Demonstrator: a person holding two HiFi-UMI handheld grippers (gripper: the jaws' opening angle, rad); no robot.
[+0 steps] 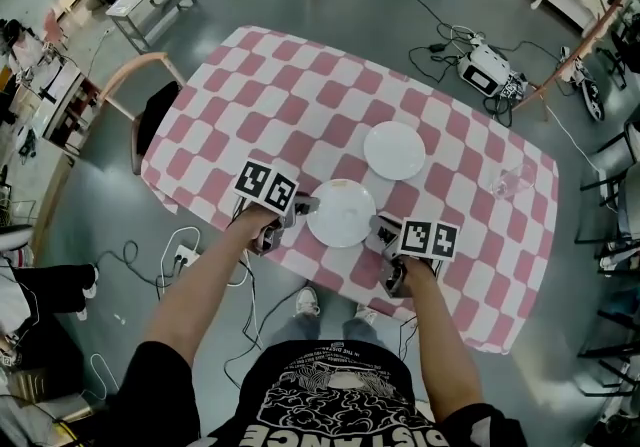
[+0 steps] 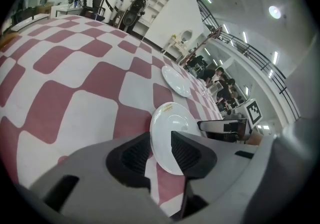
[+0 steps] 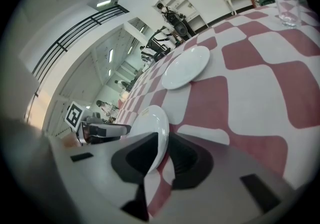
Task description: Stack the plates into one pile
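- Plates, head view: near plate point(image 1: 341, 212) flat on the table point(image 1: 290, 100), close to its near edge, flanked by the left gripper point(image 1: 305, 205) and right gripper point(image 1: 378, 227). Far plate point(image 1: 394, 150) beyond it, near the table's middle, apart from it. Not yet one pile.
- Glass point(image 1: 512, 180) toward the right edge, well apart from both plates. Chair point(image 1: 155, 115) by the left corner, off the path.
- Left gripper view: jaws moderately apart astride the near plate's point(image 2: 167, 133) rim, no squeeze visible. Far plate point(image 2: 176, 80) ahead across bare table.
- Right gripper view: jaws narrow round the opposite rim point(image 3: 150, 125), a sliver of table showing beside one pad. Probably loose, not clamped.
- Likely step: move the near plate onto the far one. Close evenly on both rims, lift level, lower centred, release both sides together.
- Room: open table between the plates. Near edge just behind, so avoid pulling back. Keep the right side clear of the glass.
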